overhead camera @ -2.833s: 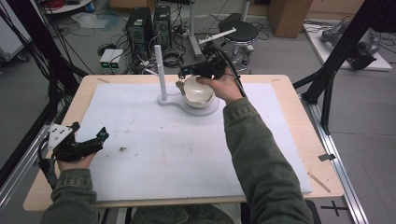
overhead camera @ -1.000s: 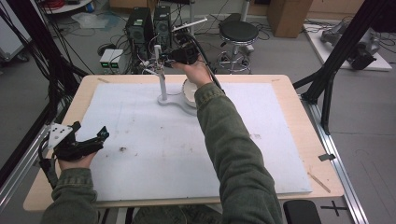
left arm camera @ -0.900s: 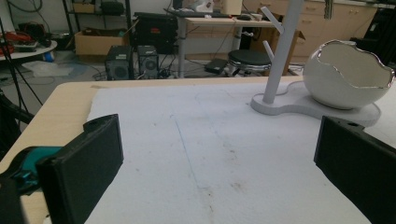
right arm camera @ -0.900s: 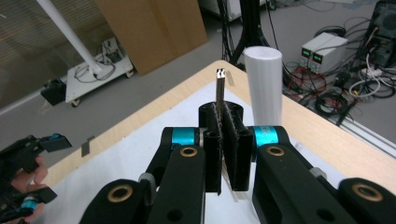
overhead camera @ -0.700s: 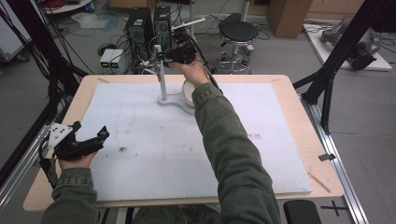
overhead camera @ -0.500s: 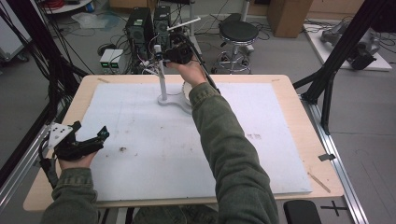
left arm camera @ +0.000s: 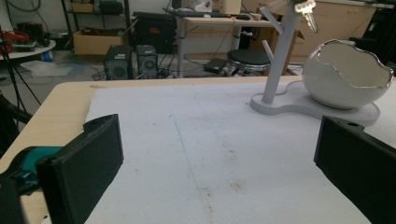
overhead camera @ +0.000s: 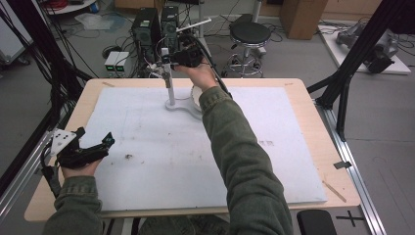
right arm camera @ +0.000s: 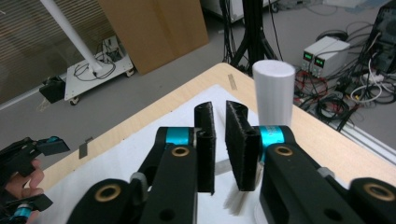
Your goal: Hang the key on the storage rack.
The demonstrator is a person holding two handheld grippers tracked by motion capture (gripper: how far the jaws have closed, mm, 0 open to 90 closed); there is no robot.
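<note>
The bench [overhead camera: 313,161] carries a white mat [overhead camera: 176,147] that leaves a bare wooden border on all sides. The middle of the mat is free, from the 6 o'clock edge up to the stand. The white stand [overhead camera: 170,83] rises near the 12 o'clock edge, and its flat base [left arm camera: 299,100] also holds a white bowl like a broken eggshell [left arm camera: 348,72], just beside the post. The left gripper view shows this bowl and a silver key [left arm camera: 308,10] hanging near the post top; in the high view the sleeve partly hides the bowl. The right gripper [overhead camera: 188,55] is held at the stand top, jaws nearly together with a narrow gap and nothing between. The left gripper [overhead camera: 80,149] rests at 8 o'clock, jaws wide apart.
</note>
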